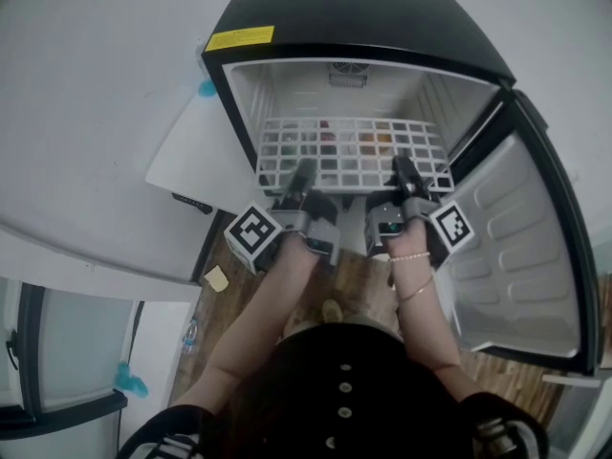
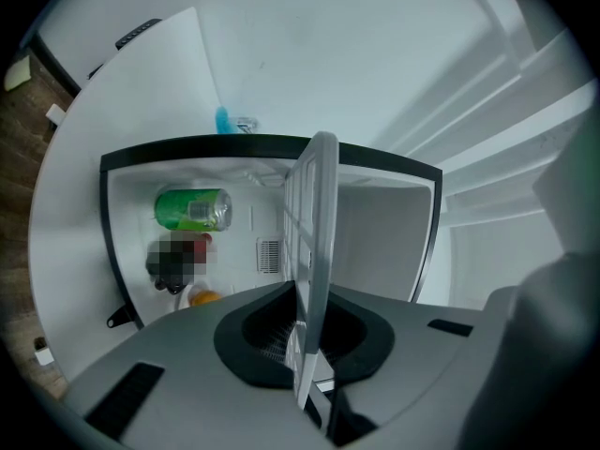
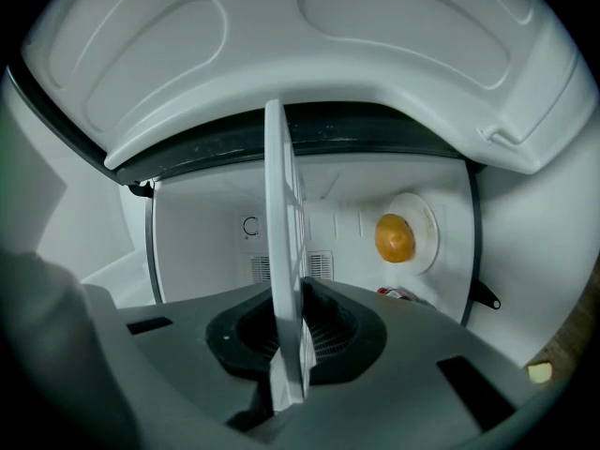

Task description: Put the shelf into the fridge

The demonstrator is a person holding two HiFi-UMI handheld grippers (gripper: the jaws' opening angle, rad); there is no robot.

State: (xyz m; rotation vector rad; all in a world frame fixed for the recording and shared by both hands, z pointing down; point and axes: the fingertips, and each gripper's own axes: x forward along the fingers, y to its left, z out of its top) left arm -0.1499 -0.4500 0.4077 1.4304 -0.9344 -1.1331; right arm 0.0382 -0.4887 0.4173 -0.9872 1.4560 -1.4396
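Note:
The white wire shelf [image 1: 354,151] lies flat, partway inside the open black fridge [image 1: 363,27], with its front edge toward me. My left gripper [image 1: 301,175] is shut on the shelf's front edge left of middle. My right gripper [image 1: 406,172] is shut on the same edge further right. In the left gripper view the shelf [image 2: 314,232] shows edge-on, pinched between the jaws of the left gripper [image 2: 305,345]. The right gripper view shows the shelf [image 3: 281,242] the same way, clamped in the right gripper [image 3: 289,345].
The fridge door [image 1: 521,247] stands open at the right. A green can [image 2: 192,209] and other items lie in the fridge below the shelf. An orange dial [image 3: 395,237] sits on an inner wall. A white panel [image 1: 196,151] leans left of the fridge. Wooden floor [image 1: 354,285] lies below.

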